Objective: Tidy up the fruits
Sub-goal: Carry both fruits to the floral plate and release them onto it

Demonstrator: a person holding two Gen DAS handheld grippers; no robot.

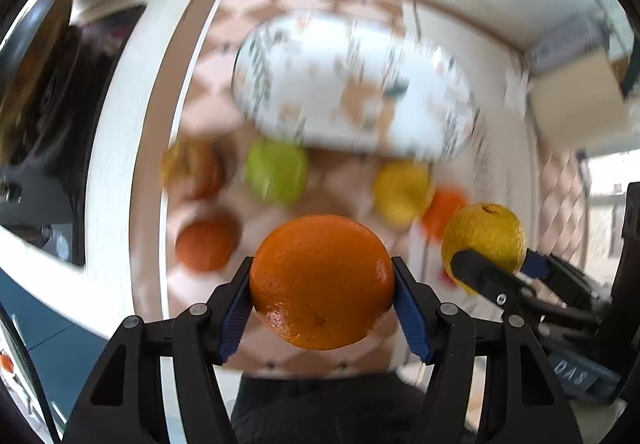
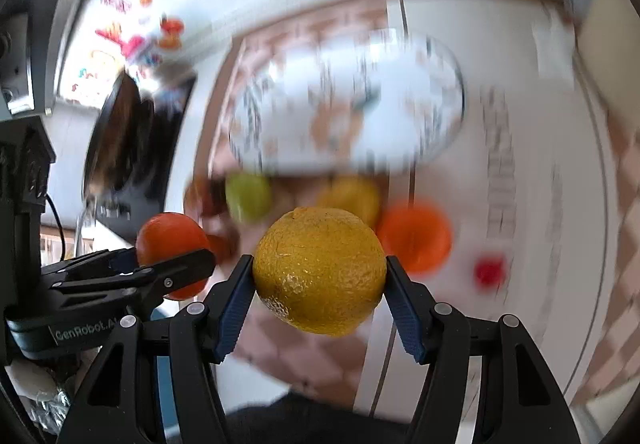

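Note:
My left gripper (image 1: 322,284) is shut on a deep orange orange (image 1: 322,280), held above the table. My right gripper (image 2: 320,272) is shut on a yellow-orange orange (image 2: 320,270), also held in the air. Each gripper shows in the other's view: the right one (image 1: 486,264) with its yellow orange (image 1: 486,232), the left one (image 2: 168,264) with its orange (image 2: 172,240). Below, blurred, lie a green apple (image 1: 276,174), a yellow fruit (image 1: 402,192), an orange fruit (image 1: 206,244), another orange (image 2: 414,236) and a brownish fruit (image 1: 192,168).
A white patterned bowl (image 1: 356,88) stands on the checkered tablecloth (image 1: 224,76) behind the fruits. A small red thing (image 2: 490,270) lies at the right. A dark screen (image 2: 132,136) and a cardboard box (image 1: 576,96) stand at the sides. Everything below is motion-blurred.

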